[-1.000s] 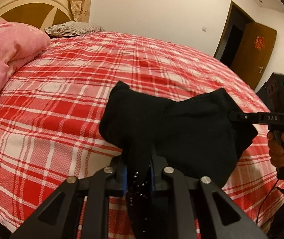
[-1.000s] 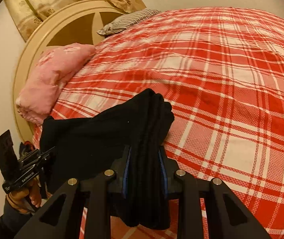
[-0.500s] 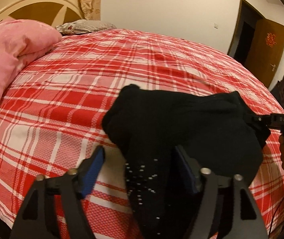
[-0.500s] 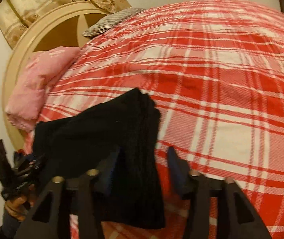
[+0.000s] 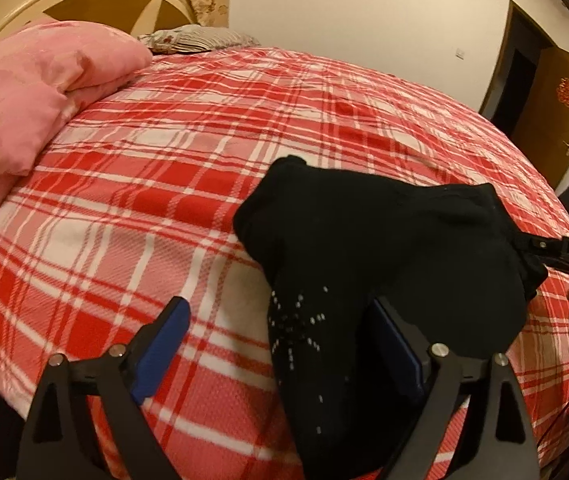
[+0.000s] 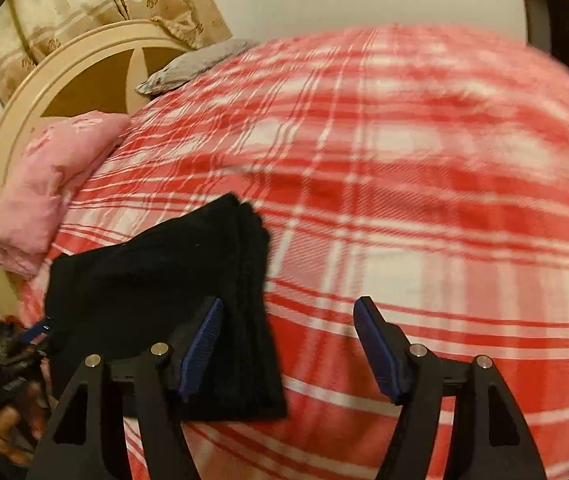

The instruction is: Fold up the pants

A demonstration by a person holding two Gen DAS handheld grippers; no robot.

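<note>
Red plaid bed (image 5: pixel 212 152) carries folded black pants (image 5: pixel 384 240); my left gripper (image 5: pixel 284 344) and right gripper (image 6: pixel 288 344) fingers are spreading apart, pants released at six o'clock.

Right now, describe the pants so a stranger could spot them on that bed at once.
Start at the bed's red-and-white plaid cover. Near its front edge, away from the pink quilt by the headboard, lies a folded bundle: the pants. They are the only black thing on the bed, with small pale studs on one end.
</note>
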